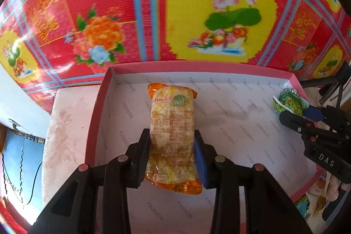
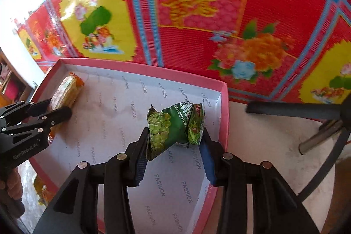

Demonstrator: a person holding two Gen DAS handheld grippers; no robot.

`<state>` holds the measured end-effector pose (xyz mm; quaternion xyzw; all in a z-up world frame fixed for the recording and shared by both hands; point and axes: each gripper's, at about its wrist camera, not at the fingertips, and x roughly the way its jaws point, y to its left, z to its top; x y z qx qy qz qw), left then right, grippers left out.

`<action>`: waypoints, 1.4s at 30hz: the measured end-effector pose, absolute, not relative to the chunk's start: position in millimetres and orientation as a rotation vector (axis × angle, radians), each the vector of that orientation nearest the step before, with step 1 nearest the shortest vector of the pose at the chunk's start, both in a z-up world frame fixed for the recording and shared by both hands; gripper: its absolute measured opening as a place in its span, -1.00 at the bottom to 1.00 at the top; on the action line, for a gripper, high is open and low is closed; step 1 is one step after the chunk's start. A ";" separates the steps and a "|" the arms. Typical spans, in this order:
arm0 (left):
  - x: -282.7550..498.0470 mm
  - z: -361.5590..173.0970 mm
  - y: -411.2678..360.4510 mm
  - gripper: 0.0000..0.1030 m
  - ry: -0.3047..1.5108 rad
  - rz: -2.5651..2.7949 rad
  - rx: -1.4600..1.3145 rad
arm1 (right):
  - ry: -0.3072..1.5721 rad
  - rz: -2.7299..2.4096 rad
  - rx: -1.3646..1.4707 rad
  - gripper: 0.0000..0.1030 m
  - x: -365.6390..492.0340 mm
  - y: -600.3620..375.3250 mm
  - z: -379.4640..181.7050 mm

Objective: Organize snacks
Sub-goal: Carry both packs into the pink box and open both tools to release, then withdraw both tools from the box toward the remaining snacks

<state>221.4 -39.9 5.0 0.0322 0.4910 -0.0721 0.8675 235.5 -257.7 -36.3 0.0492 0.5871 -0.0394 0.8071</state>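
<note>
Left gripper [image 1: 172,146]: clamped across the width of the orange snack pack [image 1: 172,124], pads pressing both long sides near its near end; the far end reaches out over the floor of the pink box [image 1: 96,106], toward its left part. Cannot tell whether the pack touches the box floor or hangs just above it.

Right gripper [image 2: 175,146]: clenched on the green pea packet [image 2: 173,126], which is crumpled between the pads, with a second small green wrapper pinched against its right side. It sits over the right part of the box, near the right wall [image 2: 223,115]. Both snacks are inside the box outline, well apart.

Risks, as judged:
- The second green wrapper looks only nipped at its edge; it may slip out before placement, or fall outside the right wall, which is close.
- The orange pack is gripped near one end, so on letting go it could swing or land askew.
- Squeezing may crush the contents of either.

Surroundings: box rests on a pale marbled surface [image 1: 65,124]. More snack wrappers [image 2: 42,192] lie outside the box at its near left. A dark metal stand [image 2: 318,124] is right of the box, clear of the right gripper. Beyond, a red floral patterned sheet [image 1: 197,3] fills the far background. Nothing obstructs the box floor between the two snacks.
</note>
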 end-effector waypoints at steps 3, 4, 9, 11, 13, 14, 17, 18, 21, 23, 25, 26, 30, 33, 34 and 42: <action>223.0 4.0 -46.8 -0.25 1.028 -0.157 0.073 | 1.254 -0.100 0.113 -0.15 235.2 -262.1 -38.1; 226.1 2.4 -47.4 -0.25 1.030 -0.155 0.075 | 1.254 -0.101 0.112 -0.15 235.4 -263.2 -38.7; 234.2 0.4 -59.2 -0.24 1.033 -0.148 0.077 | 1.251 -0.097 0.103 -0.15 236.5 -268.2 -39.6; 238.2 0.4 -63.0 -0.25 1.032 -0.146 0.080 | 1.248 -0.093 0.090 -0.16 235.0 -268.3 -37.7; 236.2 -1.5 -67.4 -0.24 1.028 -0.143 0.087 | 1.244 -0.090 0.085 -0.16 234.0 -273.1 -37.5; 237.2 -2.7 -68.7 -0.24 1.027 -0.142 0.091 | 1.243 -0.089 0.083 -0.17 234.4 -273.5 -38.7; 247.0 -1.9 -78.1 -0.24 1.026 -0.143 0.091 | 1.238 -0.089 0.073 -0.17 232.8 -267.3 -41.2; 248.7 -2.6 -78.6 -0.24 1.025 -0.144 0.089 | 1.236 -0.089 0.073 -0.17 233.5 -268.0 -41.6; 254.1 -5.5 -80.2 -0.24 1.018 -0.150 0.089 | 1.235 -0.092 0.087 -0.17 232.8 -271.1 -42.1; 251.8 -4.5 -75.3 -0.24 1.010 -0.152 0.098 | 1.236 -0.090 0.100 -0.14 233.5 -276.1 -39.3; 250.3 -3.4 -73.8 -0.24 1.006 -0.152 0.100 | 1.237 -0.085 0.111 -0.12 235.1 -280.0 -37.1; 250.4 -3.3 -74.4 -0.23 1.008 -0.153 0.101 | 1.232 -0.082 0.120 -0.10 234.7 -282.2 -36.3; 239.1 -1.1 -69.7 -0.12 1.022 -0.164 0.096 | 1.213 -0.071 0.140 -0.04 234.1 -285.9 -33.5; 229.8 2.3 -62.3 -0.03 1.037 -0.170 0.098 | 1.208 -0.060 0.179 0.04 228.3 -287.7 -28.7; 225.2 5.0 -63.8 -0.01 1.038 -0.174 0.097 | 1.205 -0.057 0.193 0.07 226.6 -288.7 -26.6; 201.2 25.6 -63.5 0.03 1.025 -0.196 0.079 | 1.159 -0.034 0.198 0.11 204.8 -284.9 6.8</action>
